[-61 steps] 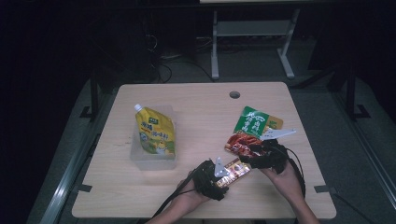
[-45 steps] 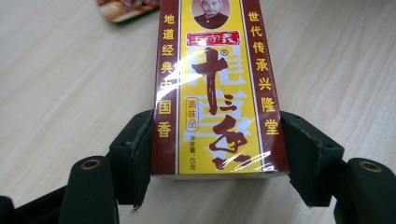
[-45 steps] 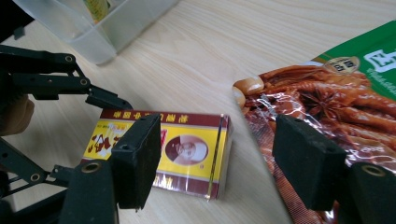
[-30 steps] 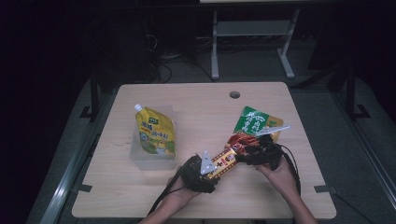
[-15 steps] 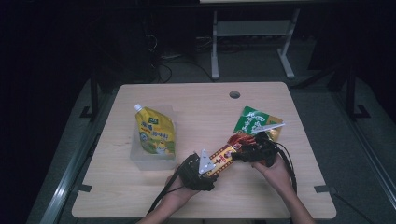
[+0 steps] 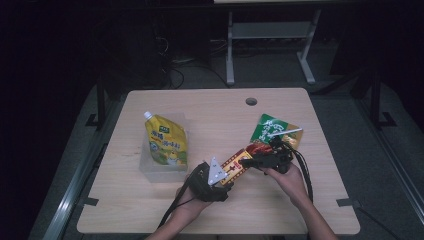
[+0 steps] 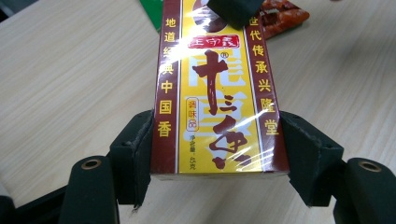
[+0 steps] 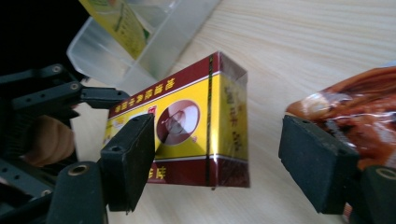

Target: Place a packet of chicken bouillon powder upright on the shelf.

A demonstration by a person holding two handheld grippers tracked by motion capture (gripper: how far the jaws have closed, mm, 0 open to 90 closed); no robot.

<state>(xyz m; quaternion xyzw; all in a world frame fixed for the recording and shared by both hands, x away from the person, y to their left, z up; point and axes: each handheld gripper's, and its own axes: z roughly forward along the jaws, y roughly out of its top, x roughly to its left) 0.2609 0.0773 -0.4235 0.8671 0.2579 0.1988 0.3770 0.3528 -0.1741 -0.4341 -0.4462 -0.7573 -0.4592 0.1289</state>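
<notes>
A long yellow and maroon box (image 6: 237,166) with Chinese print is held just above the table between both grippers. My left gripper (image 6: 225,176) is shut on its near end, and both pads (image 7: 303,158) press the box's (image 7: 217,93) sides. My right gripper (image 6: 255,159) is at the far end. Its jaws have just been opening, with the box (image 8: 187,126) between them. The right pad (image 8: 315,163) stands clear of the box. A red snack pouch (image 6: 260,149) lies right behind this gripper.
A yellow spouted pouch (image 6: 167,140) stands in a clear plastic bin (image 6: 150,167) at the left. A green pouch (image 6: 274,131) lies at the right, beyond the red one. The wooden table (image 6: 215,110) has a cable hole (image 6: 251,101) at the back.
Since two seconds ago both grippers and the box have shifted a little left and away from the front edge. In the last half second the hands have hardly moved.
</notes>
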